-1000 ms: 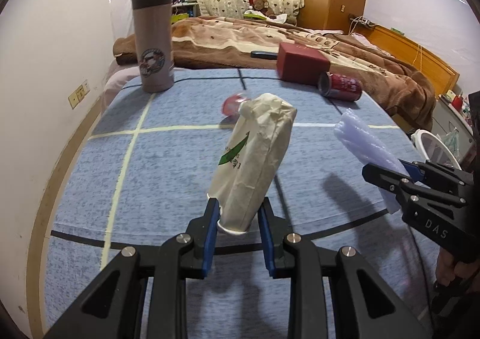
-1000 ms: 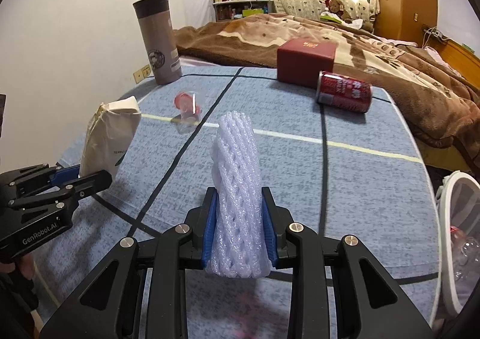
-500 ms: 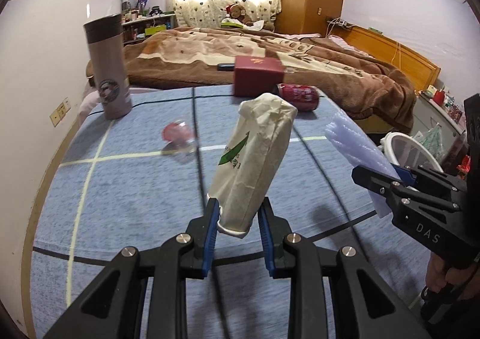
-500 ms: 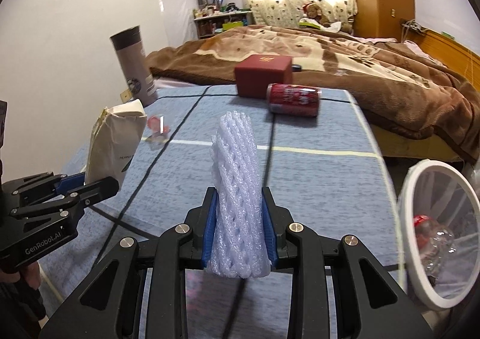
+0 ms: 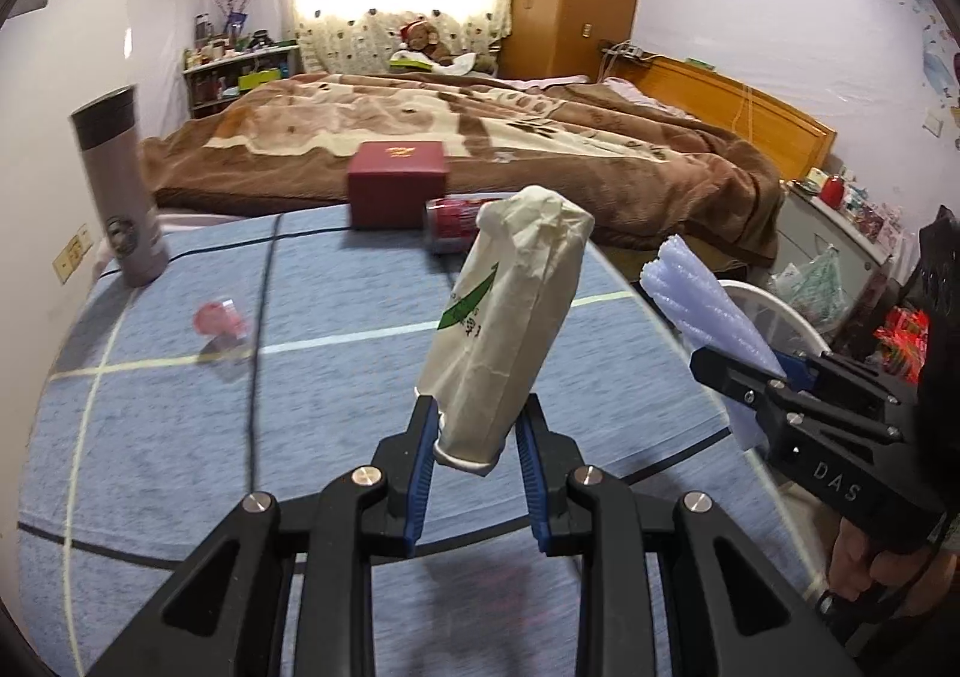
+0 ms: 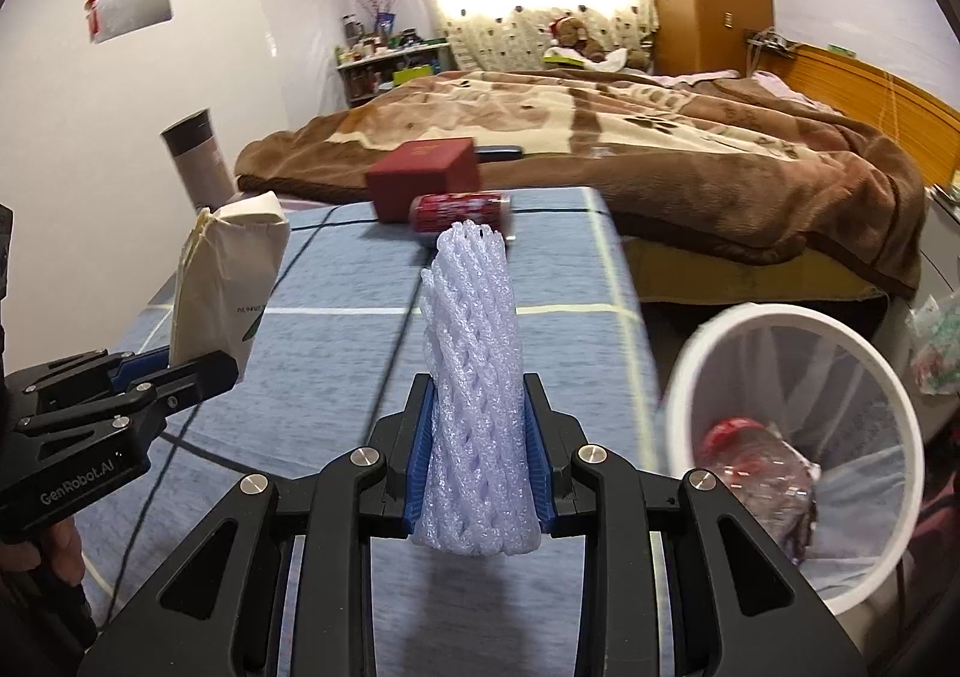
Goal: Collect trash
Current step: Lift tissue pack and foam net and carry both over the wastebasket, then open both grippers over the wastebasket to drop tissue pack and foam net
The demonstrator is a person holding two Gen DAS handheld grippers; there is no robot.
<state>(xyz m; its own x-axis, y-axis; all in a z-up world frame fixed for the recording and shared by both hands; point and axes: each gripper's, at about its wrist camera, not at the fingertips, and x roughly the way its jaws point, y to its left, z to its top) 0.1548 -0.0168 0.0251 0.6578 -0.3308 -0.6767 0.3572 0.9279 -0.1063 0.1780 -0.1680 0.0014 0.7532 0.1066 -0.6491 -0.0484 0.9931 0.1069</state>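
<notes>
right hand-held gripper (image 6: 479, 458): clamps foam net (image 6: 474, 377) upright | white bin (image 6: 792, 455): lower right, beside table (image 6: 336, 317)

Black tongs (image 5: 474, 473), blue pads (image 6: 420, 455), silver screws, "GenRobot.AI" lettering.

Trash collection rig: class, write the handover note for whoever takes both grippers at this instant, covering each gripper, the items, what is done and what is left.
Left gripper: shut on the paper bag, held above the table.
Right gripper: shut on the foam net sleeve.
White bin: beside the table's right edge, already holds a crumpled plastic bottle.
Done: both items lifted.
Left: drop both in the bin; then probably the red can and small pink item.
</notes>
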